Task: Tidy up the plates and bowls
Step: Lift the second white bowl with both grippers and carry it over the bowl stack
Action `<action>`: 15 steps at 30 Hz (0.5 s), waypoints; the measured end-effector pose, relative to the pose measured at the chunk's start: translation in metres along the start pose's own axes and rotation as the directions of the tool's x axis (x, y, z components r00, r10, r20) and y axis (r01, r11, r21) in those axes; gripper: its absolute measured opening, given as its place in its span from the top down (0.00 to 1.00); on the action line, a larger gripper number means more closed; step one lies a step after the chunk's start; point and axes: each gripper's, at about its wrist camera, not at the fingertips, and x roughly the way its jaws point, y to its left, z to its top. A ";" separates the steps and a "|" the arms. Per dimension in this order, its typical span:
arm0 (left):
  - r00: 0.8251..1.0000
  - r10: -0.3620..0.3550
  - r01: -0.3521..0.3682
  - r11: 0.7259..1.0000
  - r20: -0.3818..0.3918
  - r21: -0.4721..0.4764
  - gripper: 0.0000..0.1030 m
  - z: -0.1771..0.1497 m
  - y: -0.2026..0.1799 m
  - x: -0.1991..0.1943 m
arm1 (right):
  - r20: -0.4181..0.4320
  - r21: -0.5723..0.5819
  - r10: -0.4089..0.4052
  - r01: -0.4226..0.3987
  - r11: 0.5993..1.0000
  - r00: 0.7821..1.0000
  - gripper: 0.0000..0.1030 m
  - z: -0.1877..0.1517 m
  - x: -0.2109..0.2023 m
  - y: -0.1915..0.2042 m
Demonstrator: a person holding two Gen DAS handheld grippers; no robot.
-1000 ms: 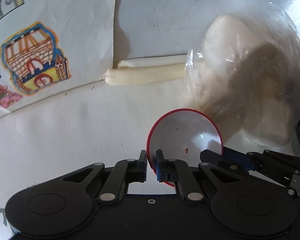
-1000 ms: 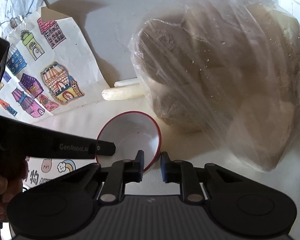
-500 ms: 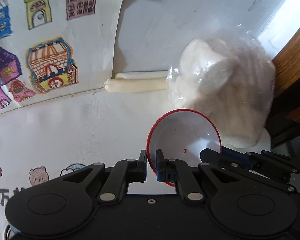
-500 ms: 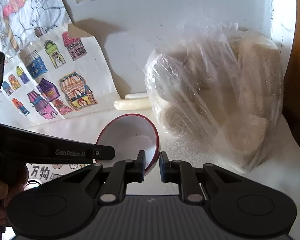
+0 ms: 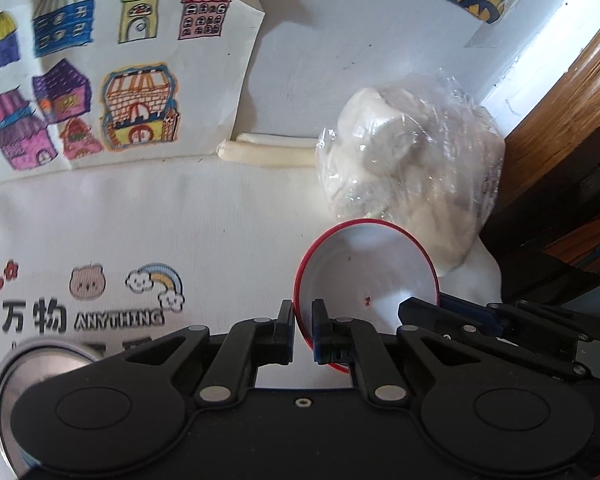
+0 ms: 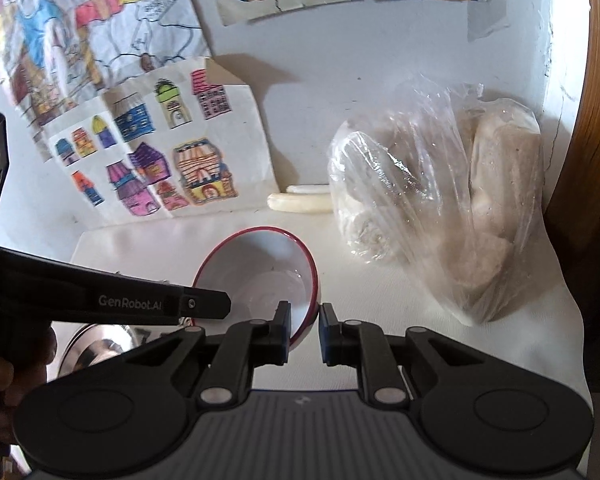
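Two claws, one red-rimmed bowl, both pinching its rim above the tabletop.

The left claw is clamped on the near left rim of the white bowl, and the right claw is closed on the opposite rim, one pad inside and one outside. The bowl sits tilted between them, over the white cloth toward the back right corner of the tabletop. Just behind it there's a clear plastic bag of pale lumpy stuff near the wall, with two white sticks beside it along the back edge. A shiny metal bowl pokes in at the near left. Kids' house drawings lean on the wall.
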 end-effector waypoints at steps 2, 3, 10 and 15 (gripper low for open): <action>1.000 -0.006 0.006 1.000 -0.003 -0.018 0.92 -0.006 0.000 -0.005 | -0.009 -0.009 0.014 -0.014 1.000 1.000 0.84 -0.002 -0.007 0.001; 1.000 -0.008 0.008 1.000 -0.004 -0.022 0.92 -0.008 0.001 -0.008 | -0.013 -0.016 0.019 -0.019 1.000 1.000 0.84 -0.003 -0.011 0.001; 1.000 -0.007 0.006 0.999 -0.017 -0.053 0.93 -0.027 0.005 -0.020 | -0.056 -0.050 0.050 -0.053 0.997 0.997 0.84 -0.013 -0.025 0.007; 0.999 0.002 -0.004 0.998 -0.037 -0.061 0.93 -0.040 0.007 -0.026 | -0.092 -0.062 0.078 -0.084 0.995 0.993 0.84 -0.021 -0.029 0.013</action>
